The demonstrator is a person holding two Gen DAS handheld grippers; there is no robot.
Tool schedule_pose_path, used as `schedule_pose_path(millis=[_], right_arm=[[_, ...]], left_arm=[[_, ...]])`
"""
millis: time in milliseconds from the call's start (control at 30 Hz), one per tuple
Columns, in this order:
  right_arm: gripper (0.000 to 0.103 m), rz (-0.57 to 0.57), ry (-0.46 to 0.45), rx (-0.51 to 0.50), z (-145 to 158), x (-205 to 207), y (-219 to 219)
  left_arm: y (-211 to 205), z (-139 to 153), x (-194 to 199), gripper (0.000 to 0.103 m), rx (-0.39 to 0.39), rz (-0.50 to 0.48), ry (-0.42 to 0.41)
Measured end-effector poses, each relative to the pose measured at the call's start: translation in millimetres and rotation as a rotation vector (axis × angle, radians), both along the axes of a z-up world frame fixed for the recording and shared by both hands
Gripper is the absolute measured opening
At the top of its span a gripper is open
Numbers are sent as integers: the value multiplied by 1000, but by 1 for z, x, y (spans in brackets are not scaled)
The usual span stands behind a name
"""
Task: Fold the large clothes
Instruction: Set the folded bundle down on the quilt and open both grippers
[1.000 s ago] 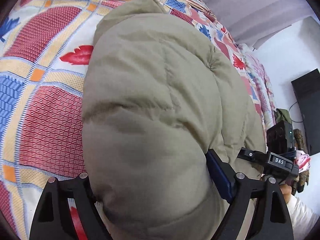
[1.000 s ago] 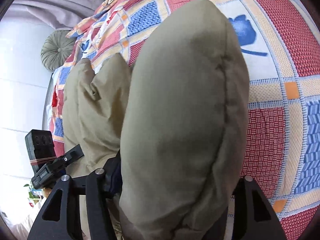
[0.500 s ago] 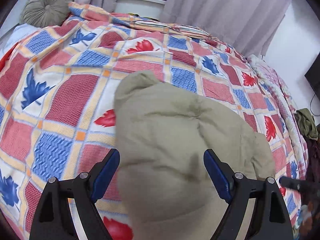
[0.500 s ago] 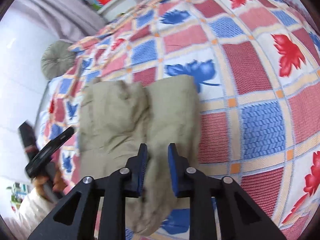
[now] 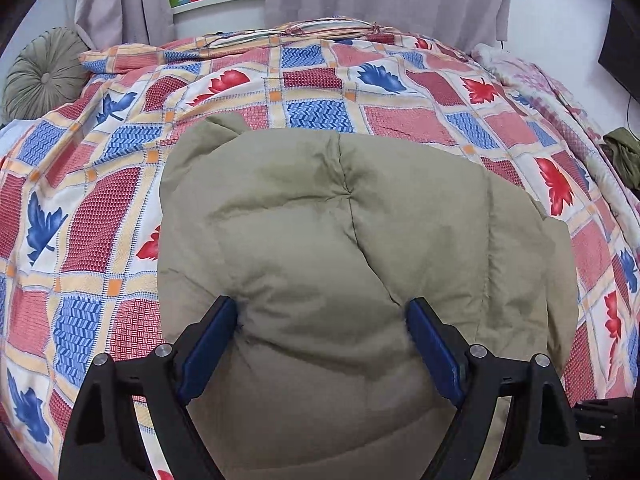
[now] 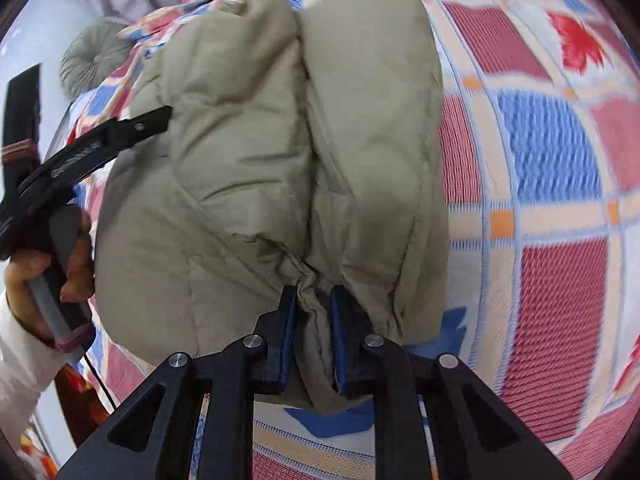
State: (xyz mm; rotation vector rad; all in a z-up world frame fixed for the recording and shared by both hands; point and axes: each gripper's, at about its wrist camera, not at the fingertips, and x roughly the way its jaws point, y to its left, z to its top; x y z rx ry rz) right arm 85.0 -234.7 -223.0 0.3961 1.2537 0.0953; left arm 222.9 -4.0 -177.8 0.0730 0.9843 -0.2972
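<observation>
In the left wrist view, the puffy olive jacket [image 5: 340, 248] was seen at the centre of the bed [image 5: 100, 216], bulging between the wide-apart pads of the left gripper [image 5: 322, 316], which were pressed against its padding. A firmer, deeper bite would be advised, since quilted fill slips.

In the right wrist view, a gathered seam at 6 o'clock was being pinched as the right gripper [image 6: 314, 304] was closing on it. The checked, woven bedspread was blurred at 3 o'clock.

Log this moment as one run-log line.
puffy jacket on bed quilt | left gripper wide around it | right gripper closing on pinched fabric
</observation>
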Motion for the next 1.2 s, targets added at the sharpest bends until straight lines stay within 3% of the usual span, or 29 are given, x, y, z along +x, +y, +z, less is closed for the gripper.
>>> schedule_pose_path(millis=[200,300,467,633,833,1200], right_arm=[[17,-24,17,-9,-10,-1,-1],[16,-41,25,16,-13,-3,-6],[17,-72,28,28,-16,-12,-9],[17,-73,43,17,-16,-14,-13],[21,-71,64,2,6,-19,-14],[23,-83,75,13,49,-49,-17]], left_arm=[[20,23,-21,87,7,34,14],[46,28,-49,87,-36,94,39],[68,4,-88,89,-35,151,115],[72,-12,-94,89,-54,197,167],[71,-6,-94,89,-22,198,185],[80,12,-109,89,-39,205,251]])
